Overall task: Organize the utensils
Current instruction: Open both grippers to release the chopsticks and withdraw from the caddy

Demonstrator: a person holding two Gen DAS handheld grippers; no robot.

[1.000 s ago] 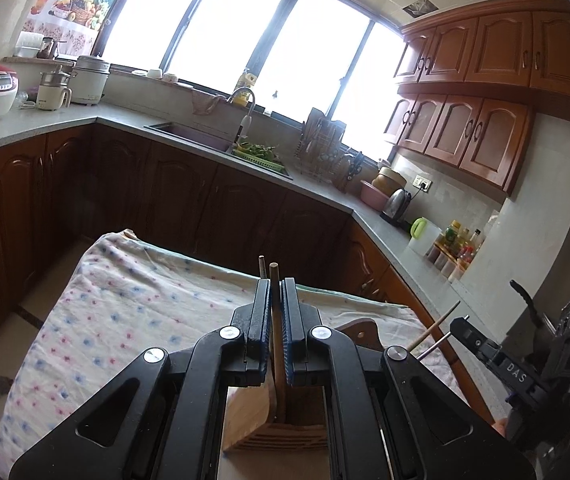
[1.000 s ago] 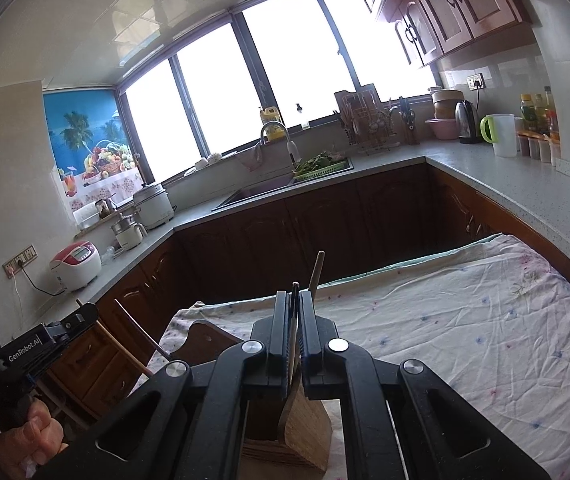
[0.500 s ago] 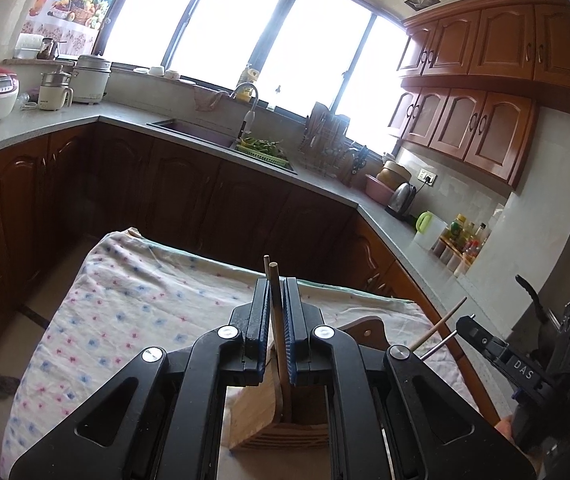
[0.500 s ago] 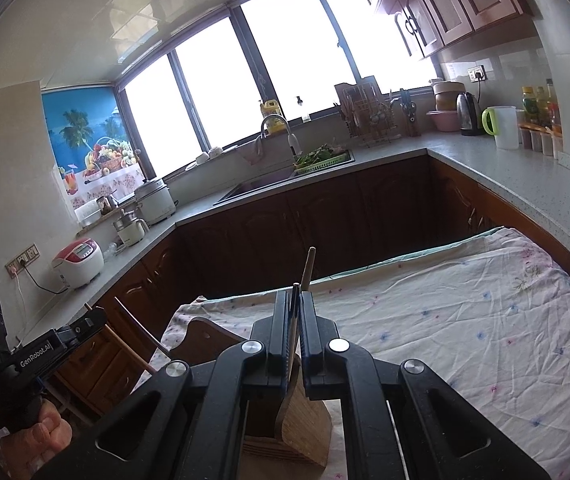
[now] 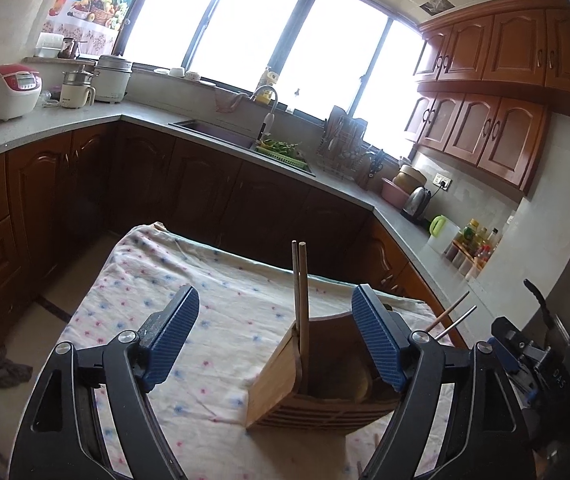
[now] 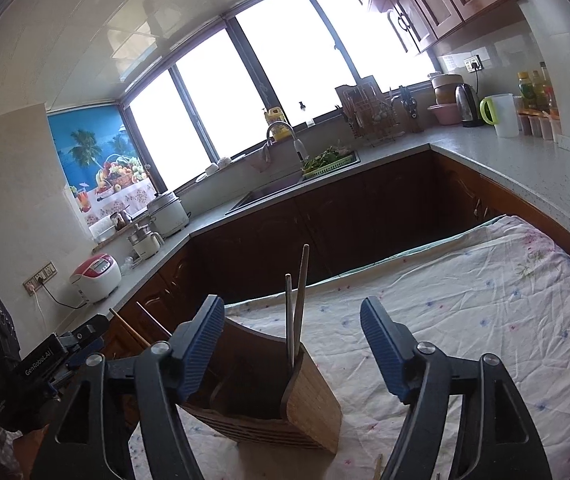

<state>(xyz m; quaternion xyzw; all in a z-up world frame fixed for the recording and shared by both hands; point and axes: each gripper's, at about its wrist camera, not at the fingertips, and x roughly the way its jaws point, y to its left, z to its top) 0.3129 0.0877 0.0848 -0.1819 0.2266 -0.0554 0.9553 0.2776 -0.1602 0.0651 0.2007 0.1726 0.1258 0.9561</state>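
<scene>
A bamboo utensil holder (image 5: pixel 317 392) stands on the flowered tablecloth (image 5: pixel 213 292). A pair of wooden chopsticks (image 5: pixel 300 292) stands upright in its left end. My left gripper (image 5: pixel 275 338) is open around them, not touching. In the right wrist view the holder (image 6: pixel 281 400) holds another pair of chopsticks (image 6: pixel 295 316) in its right end, and my right gripper (image 6: pixel 291 352) is open around them. The right gripper's body (image 5: pixel 545 360) shows at the left view's right edge, and the left gripper's body (image 6: pixel 25 368) at the right view's left edge.
Dark wooden cabinets and a grey counter (image 5: pixel 349 196) wrap around the table. A sink (image 5: pixel 221 132), dish rack (image 5: pixel 345 148), kettle (image 5: pixel 417 200) and rice cooker (image 5: pixel 11 90) stand on the counter. The cloth-covered table extends to the right in the right wrist view (image 6: pixel 485 300).
Both grippers were shut on chopsticks standing in the holder. Both have now opened wide and let go, leaving the chopsticks standing in the holder.
</scene>
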